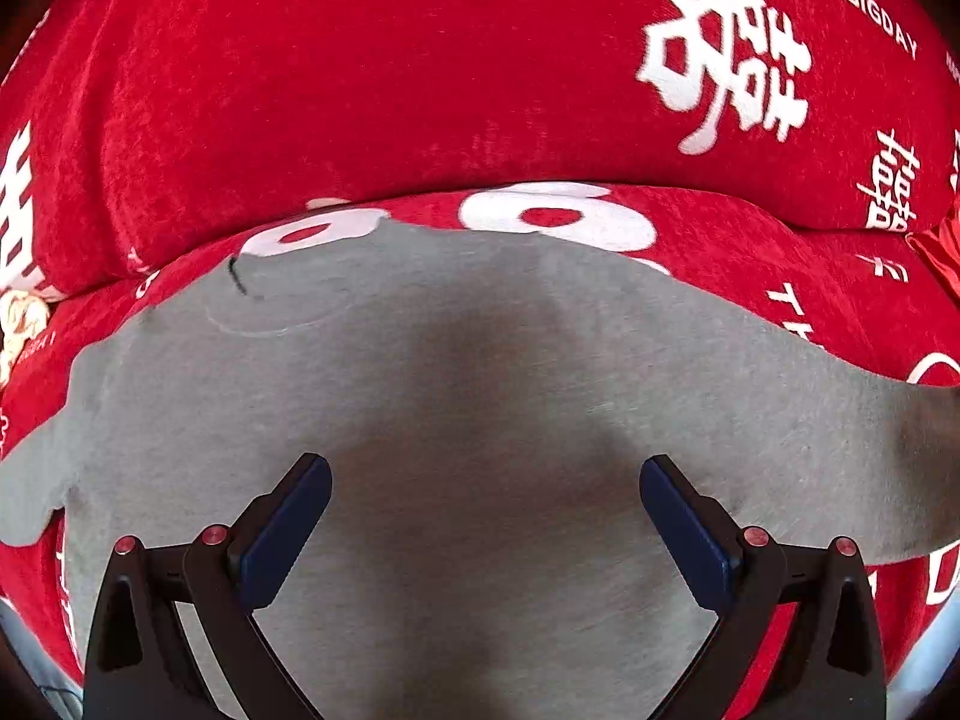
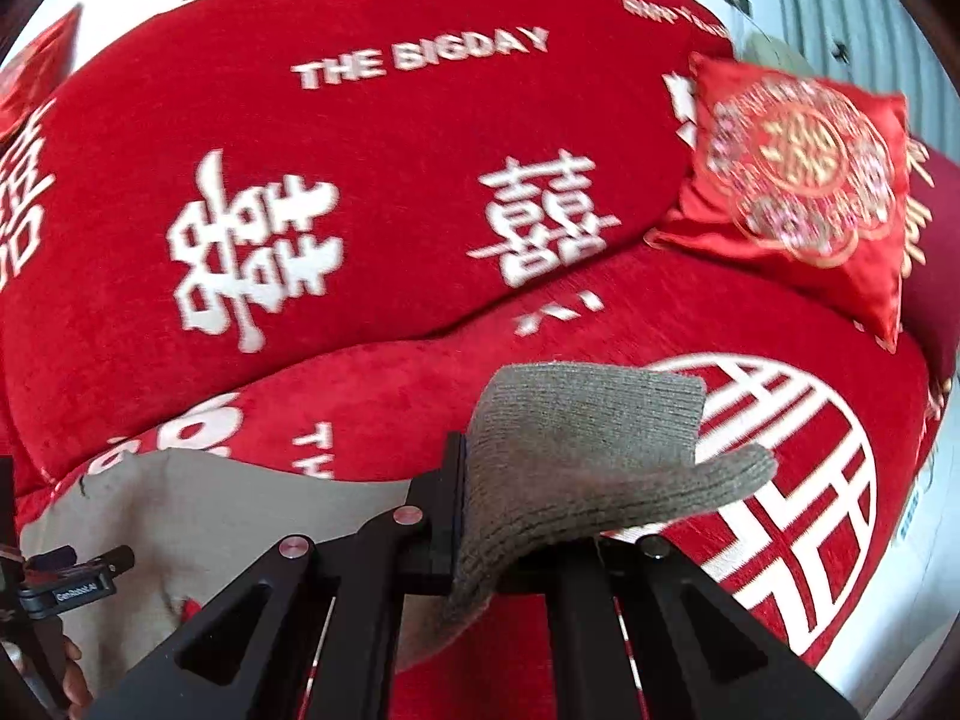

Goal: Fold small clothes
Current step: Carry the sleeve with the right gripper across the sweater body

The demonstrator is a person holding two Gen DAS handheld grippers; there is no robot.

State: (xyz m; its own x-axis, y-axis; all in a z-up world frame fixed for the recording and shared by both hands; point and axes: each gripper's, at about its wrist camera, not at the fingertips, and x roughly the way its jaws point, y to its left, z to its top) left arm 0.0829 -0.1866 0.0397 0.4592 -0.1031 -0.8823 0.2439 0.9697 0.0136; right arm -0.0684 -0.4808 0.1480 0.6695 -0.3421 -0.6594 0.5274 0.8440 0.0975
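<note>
My left tool (image 1: 485, 531) hangs nearest the lens, its two blue-padded fingers (image 1: 282, 534) spread wide and released, with nothing between them, above one grey garment (image 1: 480, 372) spread flat on the red sofa seat (image 1: 780, 264). The garment lies smooth across most of the seat in the left wrist view, with a short dark thread near its upper left edge and a faint curved seam just beside it. One arm of the cloth runs off toward the right edge of the picture. Behind the garment rises one red back cushion (image 1: 360, 72) printed with white characters and the words THE BIGDAY.

In the right wrist view, my right tool (image 2: 474, 510) is clenched on one grey ribbed cuff (image 2: 588, 450), which is raised off the seat and drapes over the right side of the tool. Whether the cuff belongs to the flat garment I cannot tell. The flat grey cloth shows at lower left, with part of my left tool's body and a hand (image 2: 75, 681) at that edge. One small red embroidered pillow (image 2: 804, 192) leans at the right end of the sofa, well apart from the cuff.
</note>
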